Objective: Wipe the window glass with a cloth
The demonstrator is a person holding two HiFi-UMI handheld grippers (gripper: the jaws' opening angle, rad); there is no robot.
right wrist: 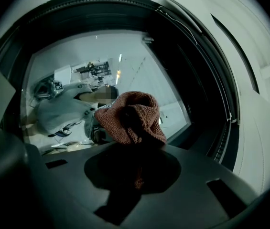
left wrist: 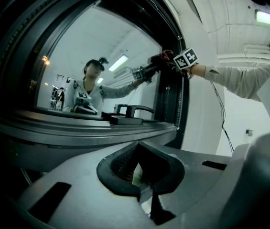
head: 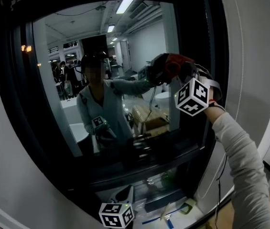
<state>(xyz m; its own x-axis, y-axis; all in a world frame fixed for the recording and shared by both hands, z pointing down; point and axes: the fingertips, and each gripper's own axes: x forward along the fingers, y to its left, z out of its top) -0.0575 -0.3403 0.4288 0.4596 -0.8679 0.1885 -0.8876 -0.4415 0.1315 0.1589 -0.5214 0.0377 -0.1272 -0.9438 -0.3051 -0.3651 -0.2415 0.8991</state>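
Note:
The window glass [head: 101,80] is set in a dark frame and mirrors a person and a lit room. A reddish knitted cloth [head: 170,65] is bunched in my right gripper [head: 167,71], which is shut on it and holds it against the pane's upper right part, close to the frame. In the right gripper view the cloth [right wrist: 132,116] bulges out past the gripper [right wrist: 135,149] in front of the glass [right wrist: 72,66]. My left gripper [head: 124,197] hangs low below the sill, away from the glass. Its jaws [left wrist: 144,194] are closed on nothing.
A dark window handle [left wrist: 132,109] lies along the lower frame above the sill [left wrist: 77,130]. The thick dark frame [head: 211,42] borders the pane on the right, with white wall [head: 249,56] beyond. A cable [head: 219,185] hangs by the wall; blue tape [head: 156,220] lies on the floor.

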